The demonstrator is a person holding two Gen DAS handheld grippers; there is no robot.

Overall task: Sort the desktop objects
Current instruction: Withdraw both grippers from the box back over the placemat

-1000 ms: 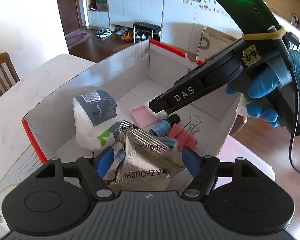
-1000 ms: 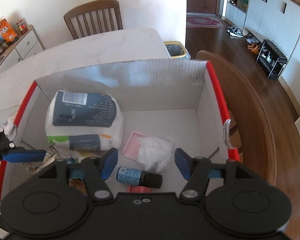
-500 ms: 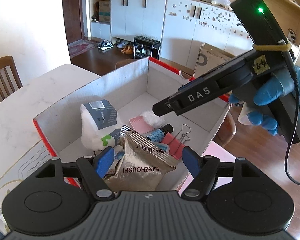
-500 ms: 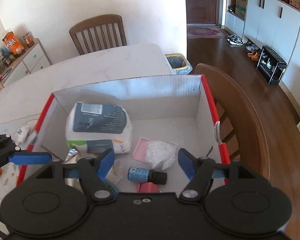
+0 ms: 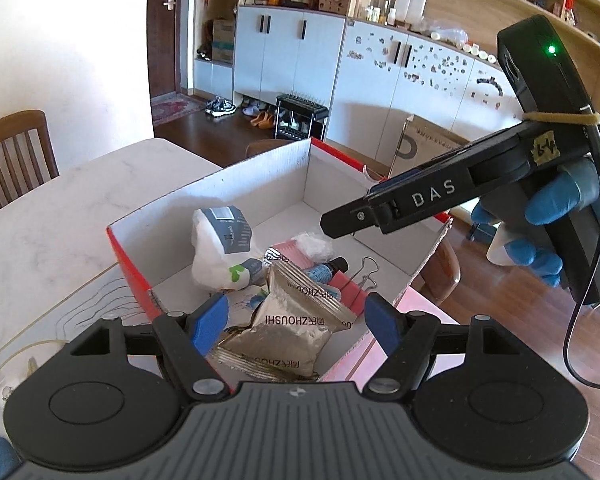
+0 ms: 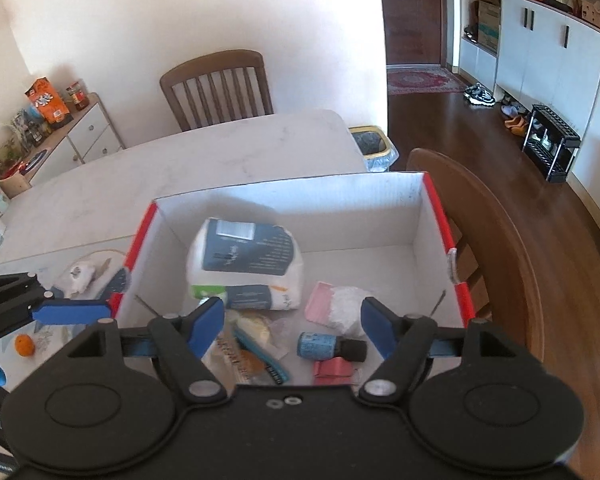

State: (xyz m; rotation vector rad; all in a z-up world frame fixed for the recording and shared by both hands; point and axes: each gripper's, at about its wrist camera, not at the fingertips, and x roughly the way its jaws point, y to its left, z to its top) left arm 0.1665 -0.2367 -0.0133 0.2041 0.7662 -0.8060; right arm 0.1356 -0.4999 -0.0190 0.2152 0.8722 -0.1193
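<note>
Both claws hang above the box (image 6: 436,216), a white carton with red edges that sits on the pale surface (image 6: 236,152) beside a wooden chair. The left claw (image 5: 296,320) is spread wide and holds nothing; a silver foil packet (image 5: 288,324) lies in the box directly below the gap between its blue pads. The right claw (image 6: 292,322) is just as wide and just as empty, looking down over a small blue bottle (image 6: 330,347) with a black cap lying on its side.

Most of the goods look already sorted into the box: a white tissue pack (image 6: 246,268) against the far side, a pink pad (image 6: 316,300) with a crumpled white wrapper (image 6: 350,300) on it, a red scrap (image 6: 334,372) near the bottle, and a wire clip (image 5: 366,272). Outside the box, on the surface to its left, a few things wait: a small orange fruit (image 6: 24,346) and a crumpled white bit (image 6: 78,276).

To my eye the step in hand is going back for the leftovers. I would lift each claw straight up until the pads are above the carton rim, then swing the left one out toward the fruit. Keep it wide on the approach, come down from above, and close gently, as a round fruit may roll off the pads. The two tools sit close together here, so move one at a time to avoid a knock.
</note>
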